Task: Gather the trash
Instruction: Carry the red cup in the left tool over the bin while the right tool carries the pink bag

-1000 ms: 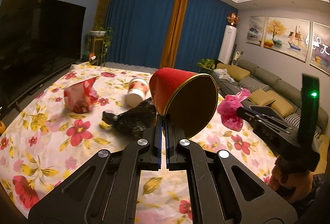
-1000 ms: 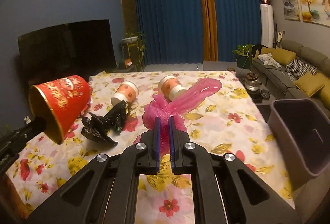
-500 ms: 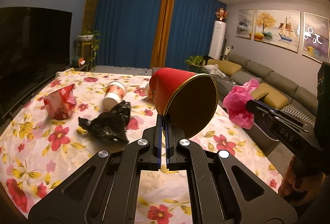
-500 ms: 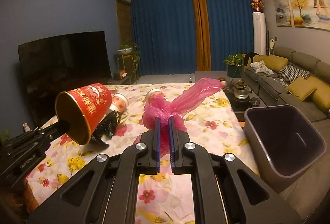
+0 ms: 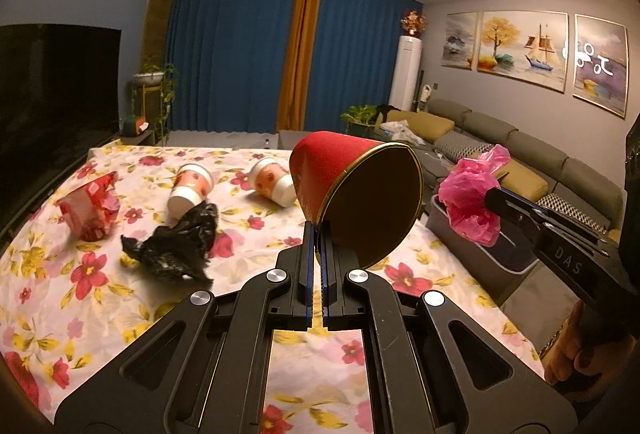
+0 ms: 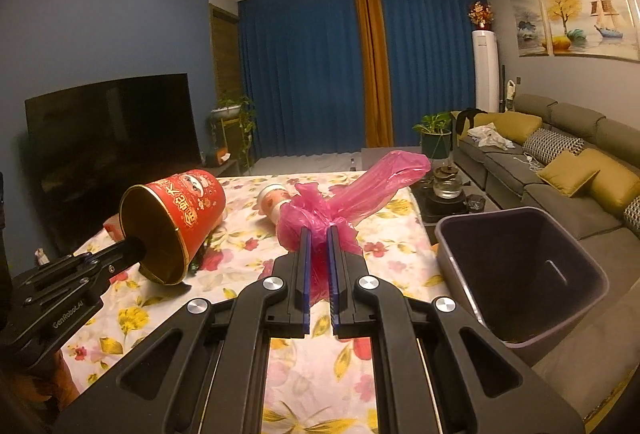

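My left gripper is shut on the gold rim of a big red paper bucket, held tilted above the floral table; the bucket also shows in the right wrist view. My right gripper is shut on a crumpled pink plastic bag, held in the air left of the grey trash bin. The pink bag shows in the left wrist view over the bin.
On the table lie a black plastic bag, a crushed red wrapper and two paper cups. A sofa stands to the right, a TV to the left.
Both grippers have risen and swung right with their loads. The pink bag has come closer to the bin, which looms larger in the right wrist view.
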Demonstrator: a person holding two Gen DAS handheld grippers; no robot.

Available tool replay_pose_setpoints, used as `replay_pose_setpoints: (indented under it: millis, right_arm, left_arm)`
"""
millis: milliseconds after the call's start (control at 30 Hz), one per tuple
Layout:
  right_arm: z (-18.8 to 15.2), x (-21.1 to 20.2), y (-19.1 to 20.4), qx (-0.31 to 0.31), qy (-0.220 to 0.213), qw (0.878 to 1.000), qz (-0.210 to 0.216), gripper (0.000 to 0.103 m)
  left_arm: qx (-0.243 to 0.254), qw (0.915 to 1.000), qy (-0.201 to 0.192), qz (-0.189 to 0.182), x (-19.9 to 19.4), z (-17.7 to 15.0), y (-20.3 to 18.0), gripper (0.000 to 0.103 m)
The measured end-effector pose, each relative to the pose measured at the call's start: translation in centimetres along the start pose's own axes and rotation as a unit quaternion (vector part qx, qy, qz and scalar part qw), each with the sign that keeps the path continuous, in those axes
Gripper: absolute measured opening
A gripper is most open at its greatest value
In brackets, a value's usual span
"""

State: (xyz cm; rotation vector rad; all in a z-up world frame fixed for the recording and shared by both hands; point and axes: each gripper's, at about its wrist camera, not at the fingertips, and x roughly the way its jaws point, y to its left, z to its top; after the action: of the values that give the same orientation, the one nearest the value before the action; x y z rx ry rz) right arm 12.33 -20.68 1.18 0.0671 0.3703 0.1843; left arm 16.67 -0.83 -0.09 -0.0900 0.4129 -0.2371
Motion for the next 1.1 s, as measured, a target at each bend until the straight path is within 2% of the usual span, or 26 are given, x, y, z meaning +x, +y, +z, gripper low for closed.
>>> replay_pose_setpoints:
  millis: [300, 467, 867, 1100]
  right_arm:
    - [0.1, -0.7, -2.5, 0.011, -0.006, 0.999, -0.03, 0.008]
    - [0.4, -1.0, -5.1, 0.023, -0.013, 0.998, -0.056, 0.008]
    - [1.0, -1.5, -12.9, 0.065, -0.027, 0.99, -0.118, 0.008]
    - [0.3, -1.6, -15.9, 0.083, -0.028, 0.987, -0.133, 0.008]
  left_arm:
    - [0.018, 0.9996, 0.0, -0.022, 1.5, 0.5, -3.3, 0.002]
    - [0.022, 0.9989, 0.001, -0.04, 2.7, 0.9, -5.6, 0.002]
    - [0.048, 0.9928, 0.004, -0.109, 7.2, 1.9, -13.5, 0.002]
    - [0.061, 0.9879, 0.019, -0.141, 10.4, 1.6, -17.6, 0.002]
